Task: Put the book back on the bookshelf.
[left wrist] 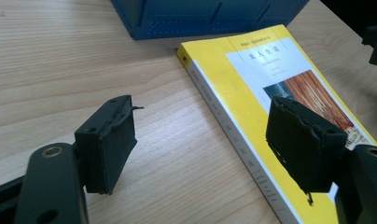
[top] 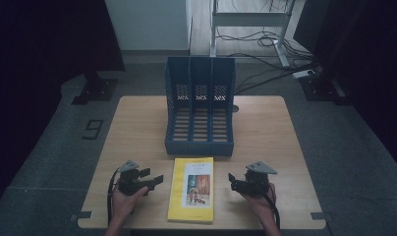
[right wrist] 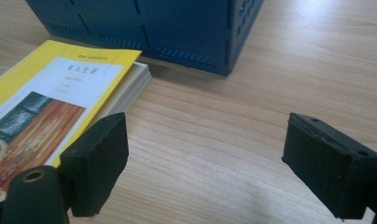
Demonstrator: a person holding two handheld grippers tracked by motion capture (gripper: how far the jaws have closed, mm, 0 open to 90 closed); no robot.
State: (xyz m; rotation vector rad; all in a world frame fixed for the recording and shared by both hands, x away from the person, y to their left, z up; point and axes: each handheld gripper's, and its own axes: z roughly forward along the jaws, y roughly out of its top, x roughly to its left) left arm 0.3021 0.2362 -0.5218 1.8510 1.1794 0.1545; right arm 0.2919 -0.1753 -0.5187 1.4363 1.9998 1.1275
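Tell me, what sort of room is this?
Probably a lab or workshop: a plain wooden table with a blue file rack, cables trailing over the grey floor, and a metal stand behind.

This looks like an office or lab room set up for recording. A small wooden surface [top: 265,123] stands alone on grey carpet tiles [top: 334,142], and on it sit a blue file rack [top: 200,105] with three slots and a yellow book [top: 192,189] (ordinary desk goods). Behind it, cables [top: 265,39] trail across the floor around the white frame of a desk [top: 250,19], with a power strip [top: 303,74] beside a dark stand base [top: 95,91], and black curtains [top: 44,44] close both sides.
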